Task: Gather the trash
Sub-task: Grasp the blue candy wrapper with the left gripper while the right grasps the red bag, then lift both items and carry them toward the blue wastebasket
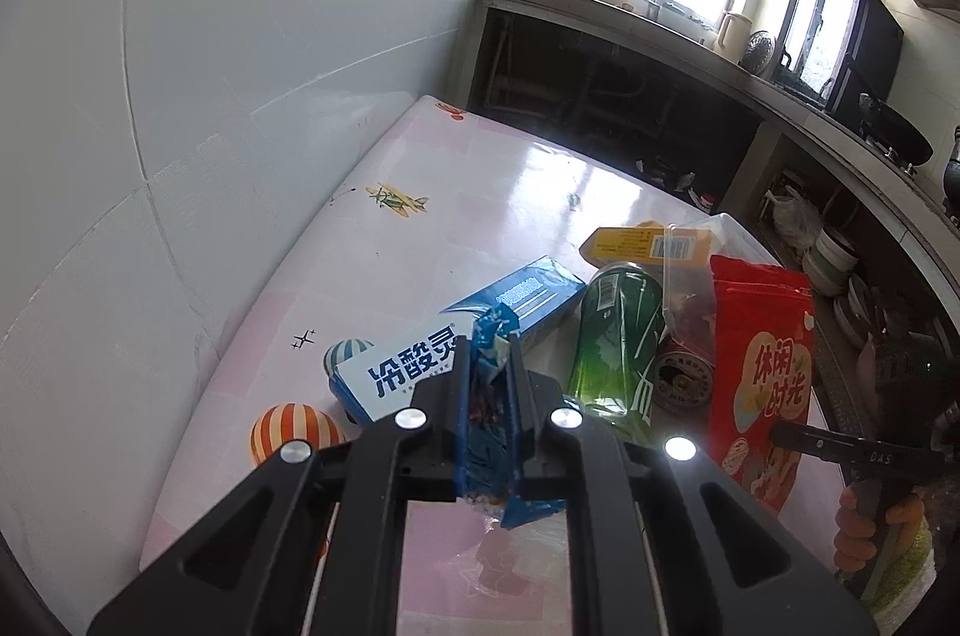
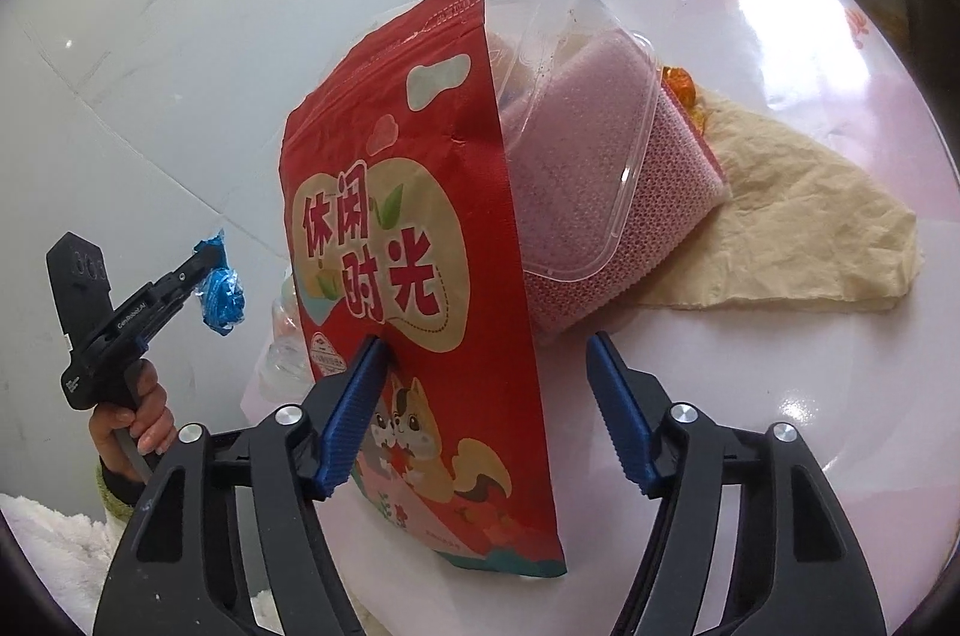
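Note:
My left gripper [image 1: 486, 342] is shut on a crumpled blue wrapper [image 1: 486, 432], held above the pink table [image 1: 480, 192]. From the right wrist view the same gripper [image 2: 207, 264] shows at the left, in a person's hand, with the blue wrapper [image 2: 223, 300] at its tip. A red snack bag [image 2: 414, 240] stands upright between the blue pads of my right gripper [image 2: 486, 342]. The left pad lies against the bag's face and the right pad stands well clear, so the jaws are open. The red bag [image 1: 759, 384] also appears at the right of the left wrist view.
A blue toothpaste box [image 1: 516, 300], a green bottle [image 1: 618, 342], a can [image 1: 681, 378] and a yellow packet [image 1: 642, 243] lie beside the bag. Behind it are a clear plastic tub [image 2: 576, 108], a pink mesh pad [image 2: 660, 192] and beige crumpled paper [image 2: 798, 228]. A white wall borders the table on the left.

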`<state>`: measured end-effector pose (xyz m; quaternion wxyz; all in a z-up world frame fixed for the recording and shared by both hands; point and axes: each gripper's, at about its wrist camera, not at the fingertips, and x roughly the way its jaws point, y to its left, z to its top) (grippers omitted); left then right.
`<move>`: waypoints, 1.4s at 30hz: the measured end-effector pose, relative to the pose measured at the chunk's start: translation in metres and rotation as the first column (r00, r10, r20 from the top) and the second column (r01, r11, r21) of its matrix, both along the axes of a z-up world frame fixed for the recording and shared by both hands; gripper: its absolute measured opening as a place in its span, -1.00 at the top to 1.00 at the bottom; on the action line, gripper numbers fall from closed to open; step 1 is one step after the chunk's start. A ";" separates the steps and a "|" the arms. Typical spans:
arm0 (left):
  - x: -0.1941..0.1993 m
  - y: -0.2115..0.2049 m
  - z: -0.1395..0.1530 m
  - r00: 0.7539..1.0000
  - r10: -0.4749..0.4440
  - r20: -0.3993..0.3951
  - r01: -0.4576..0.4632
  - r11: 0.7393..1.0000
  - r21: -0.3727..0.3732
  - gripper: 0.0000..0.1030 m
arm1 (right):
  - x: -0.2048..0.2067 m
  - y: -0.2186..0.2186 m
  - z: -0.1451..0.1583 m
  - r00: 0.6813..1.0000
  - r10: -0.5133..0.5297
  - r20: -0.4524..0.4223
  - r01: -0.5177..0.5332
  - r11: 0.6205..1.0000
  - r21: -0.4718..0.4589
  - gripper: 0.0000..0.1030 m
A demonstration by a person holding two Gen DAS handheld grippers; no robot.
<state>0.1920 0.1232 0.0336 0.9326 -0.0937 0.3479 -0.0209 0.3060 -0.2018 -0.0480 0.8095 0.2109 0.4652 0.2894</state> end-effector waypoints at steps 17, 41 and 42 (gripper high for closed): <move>-0.003 -0.004 0.008 0.999 -0.021 0.033 0.021 1.000 -0.002 0.82 | -0.038 0.006 0.013 0.998 -0.053 0.020 0.053 0.999 -0.008 0.82; -0.012 -0.008 0.015 0.998 -0.029 0.056 0.029 1.000 0.001 0.82 | -0.076 -0.015 0.061 0.989 -0.068 0.131 0.053 0.992 0.116 0.88; -0.012 -0.009 0.016 0.998 -0.029 0.056 0.029 1.000 0.001 0.82 | -0.077 -0.015 0.063 0.988 -0.068 0.137 0.052 0.991 0.120 0.88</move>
